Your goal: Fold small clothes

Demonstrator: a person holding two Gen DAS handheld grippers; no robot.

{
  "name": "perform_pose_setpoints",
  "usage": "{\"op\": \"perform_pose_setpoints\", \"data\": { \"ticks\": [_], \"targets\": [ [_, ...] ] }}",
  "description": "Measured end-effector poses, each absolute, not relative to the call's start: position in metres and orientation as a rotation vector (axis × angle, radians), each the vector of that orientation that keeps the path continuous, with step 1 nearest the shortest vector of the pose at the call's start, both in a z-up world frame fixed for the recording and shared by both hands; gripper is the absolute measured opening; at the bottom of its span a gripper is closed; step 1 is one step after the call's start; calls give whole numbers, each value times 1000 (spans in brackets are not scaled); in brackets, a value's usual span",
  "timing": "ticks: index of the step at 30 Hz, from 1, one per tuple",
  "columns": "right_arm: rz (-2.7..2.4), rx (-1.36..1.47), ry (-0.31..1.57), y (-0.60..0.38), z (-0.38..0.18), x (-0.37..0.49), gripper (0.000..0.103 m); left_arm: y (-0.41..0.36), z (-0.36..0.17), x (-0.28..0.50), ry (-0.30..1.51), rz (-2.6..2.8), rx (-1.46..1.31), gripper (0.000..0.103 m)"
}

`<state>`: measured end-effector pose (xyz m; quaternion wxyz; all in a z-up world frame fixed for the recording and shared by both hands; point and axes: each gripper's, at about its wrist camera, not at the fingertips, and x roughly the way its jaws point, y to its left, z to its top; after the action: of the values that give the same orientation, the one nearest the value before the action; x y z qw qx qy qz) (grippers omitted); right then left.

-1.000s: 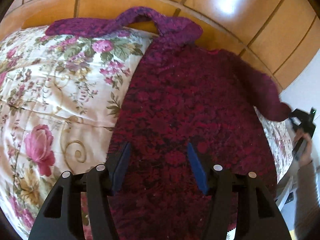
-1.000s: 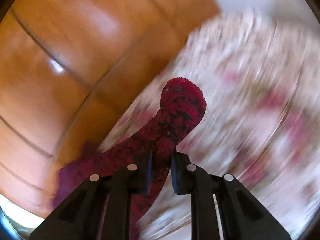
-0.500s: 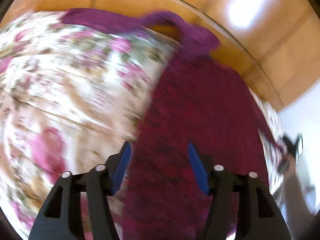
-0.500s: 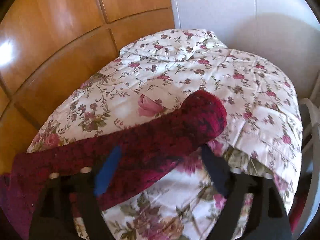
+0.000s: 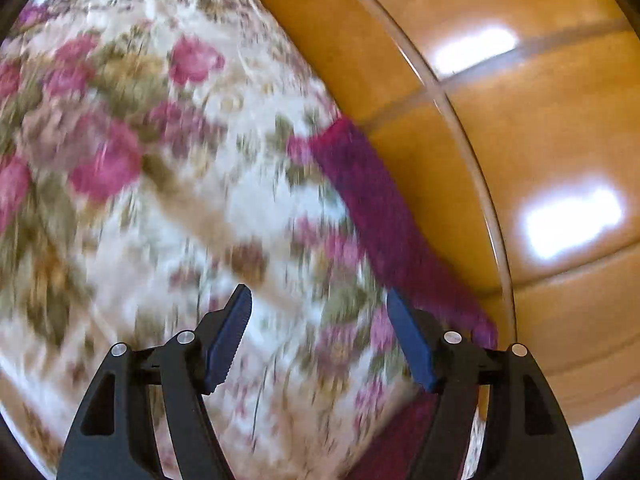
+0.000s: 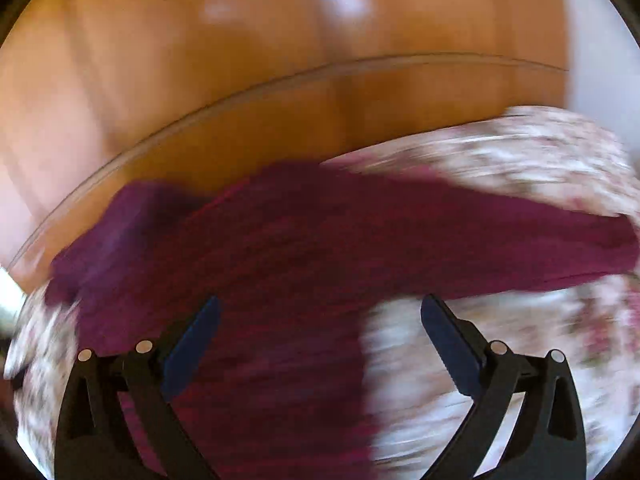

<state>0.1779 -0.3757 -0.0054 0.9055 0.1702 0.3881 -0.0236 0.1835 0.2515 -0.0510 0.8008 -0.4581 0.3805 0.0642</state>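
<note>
With both views blurred, my left gripper (image 5: 318, 340) gapes over the floral quilt (image 5: 160, 160), jaws just widening; my right gripper (image 6: 320, 344) has just sprung wide, empty, over the maroon sweater (image 6: 300, 248).

Deep reds on a flowered quilt

Your sweater (image 6: 304, 248) is a dark burgundy knit flecked with black, its sleeve (image 5: 384, 216) reading more purple-magenta. Under it, the quilt (image 5: 160, 160) is cream, printed with pink roses, olive-green leaves and tan scrolls. Behind it, the headboard (image 5: 540, 128) is glossy honey-orange wood with white glare patches. Your left gripper (image 5: 320, 340) and right gripper (image 6: 320, 340) are black with dark blue pads.
</note>
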Motion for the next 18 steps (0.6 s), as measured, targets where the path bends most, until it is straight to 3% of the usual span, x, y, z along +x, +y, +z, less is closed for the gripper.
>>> {"op": "perform_pose_setpoints", "data": {
  "ticks": [6,12,15,16,18],
  "targets": [
    [71,251,902,-293,-42,201,100,258,-48,247,851,210,-852,69],
    [42,198,944,-285,-67,204,101,254,-68,309,908,230,-775,68],
    [38,185,946,-283,-70,205,101,255,-80,329,932,240,-779,19],
    [36,178,949,-283,-70,205,101,257,-80,331,923,253,-767,10],
    [29,163,951,-278,-72,207,101,263,-71,330,881,274,-758,9]
  ]
}}
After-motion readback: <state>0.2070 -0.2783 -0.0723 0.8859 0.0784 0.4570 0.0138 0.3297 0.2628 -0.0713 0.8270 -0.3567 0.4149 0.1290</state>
